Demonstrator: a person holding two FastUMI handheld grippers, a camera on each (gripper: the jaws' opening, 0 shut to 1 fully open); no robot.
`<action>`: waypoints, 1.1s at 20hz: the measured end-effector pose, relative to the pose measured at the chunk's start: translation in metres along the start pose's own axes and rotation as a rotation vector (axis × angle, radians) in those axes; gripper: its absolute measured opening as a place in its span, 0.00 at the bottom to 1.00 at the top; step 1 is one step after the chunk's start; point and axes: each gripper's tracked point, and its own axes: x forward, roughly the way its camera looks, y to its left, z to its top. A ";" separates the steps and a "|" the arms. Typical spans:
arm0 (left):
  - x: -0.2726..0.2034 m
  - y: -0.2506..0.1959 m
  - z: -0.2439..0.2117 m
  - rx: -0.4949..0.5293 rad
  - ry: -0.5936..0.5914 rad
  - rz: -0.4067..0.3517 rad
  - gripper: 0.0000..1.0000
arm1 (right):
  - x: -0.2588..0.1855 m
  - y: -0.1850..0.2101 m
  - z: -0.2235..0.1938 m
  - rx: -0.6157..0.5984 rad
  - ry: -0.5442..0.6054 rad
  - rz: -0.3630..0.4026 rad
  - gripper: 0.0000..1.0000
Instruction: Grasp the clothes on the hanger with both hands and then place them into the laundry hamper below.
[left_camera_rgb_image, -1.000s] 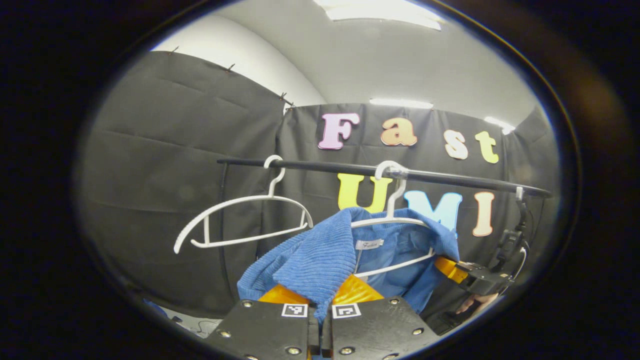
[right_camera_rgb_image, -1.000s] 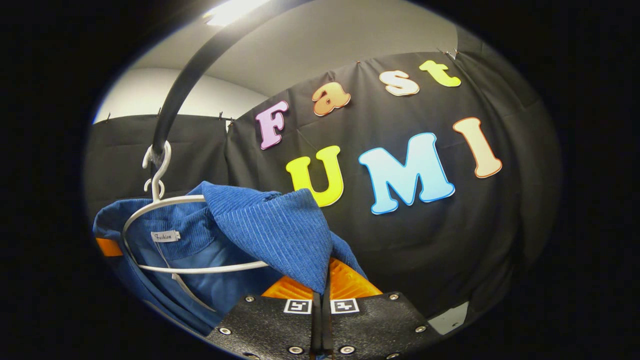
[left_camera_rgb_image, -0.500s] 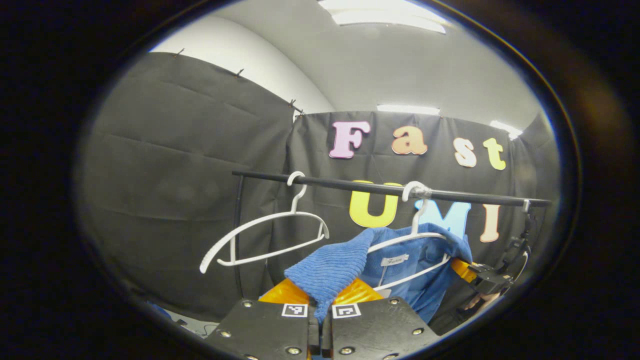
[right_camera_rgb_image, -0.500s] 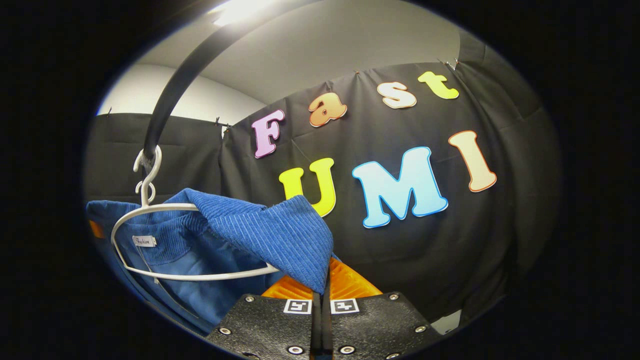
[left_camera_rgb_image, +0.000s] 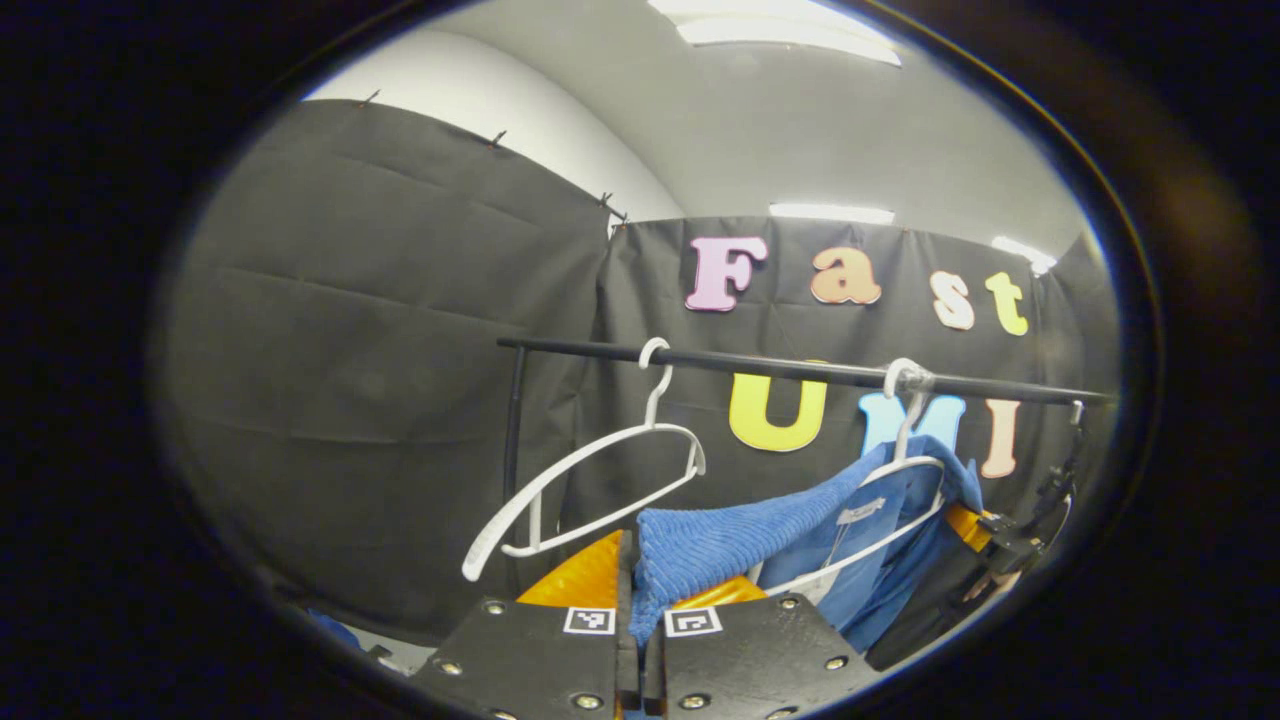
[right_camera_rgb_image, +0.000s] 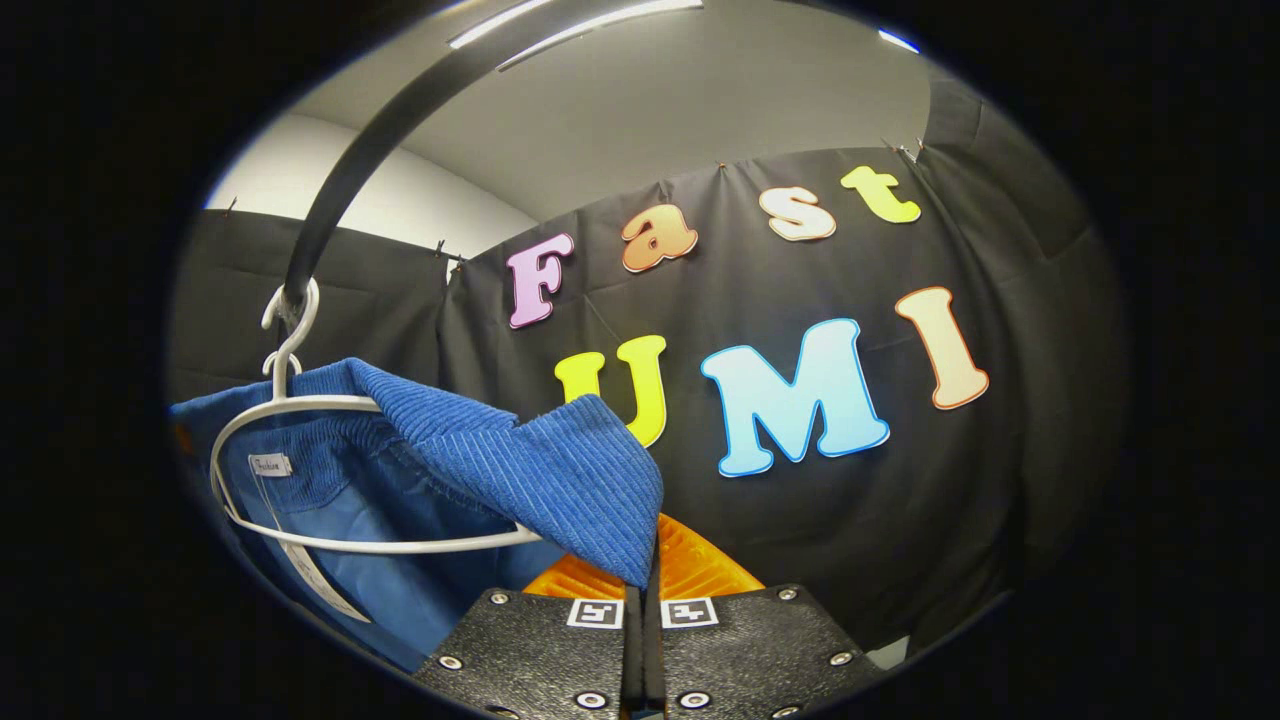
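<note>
Black cloth booth all round, rail (left_camera_rgb_image: 800, 372) across it. Left gripper (left_camera_rgb_image: 640, 600) has its fingers pinched on one shoulder of the blue corduroy jacket (left_camera_rgb_image: 730, 545), right gripper (right_camera_rgb_image: 640, 590) pinched on the other. Over the last second the left side's been dragged outward, clear of the jacket's hanger (right_camera_rgb_image: 300, 480) (good sign). That hanger's far arm is still inside the collar and could snag; empty hanger (left_camera_rgb_image: 590, 480) dangles alongside.

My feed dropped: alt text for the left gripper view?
The left hand-held gripper is shut on a blue garment partly pulled off its white hanger. An empty hanger hangs beside it on the black rail.
</note>
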 end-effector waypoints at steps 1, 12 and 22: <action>0.002 0.001 0.001 0.017 0.004 0.001 0.03 | -0.002 0.000 -0.001 0.003 0.008 0.012 0.00; 0.022 0.021 -0.007 -0.060 0.038 -0.019 0.03 | -0.041 0.005 -0.004 -0.136 -0.008 0.120 0.01; 0.026 0.029 -0.008 -0.068 0.032 0.000 0.03 | -0.060 0.030 -0.027 -0.106 0.078 0.222 0.02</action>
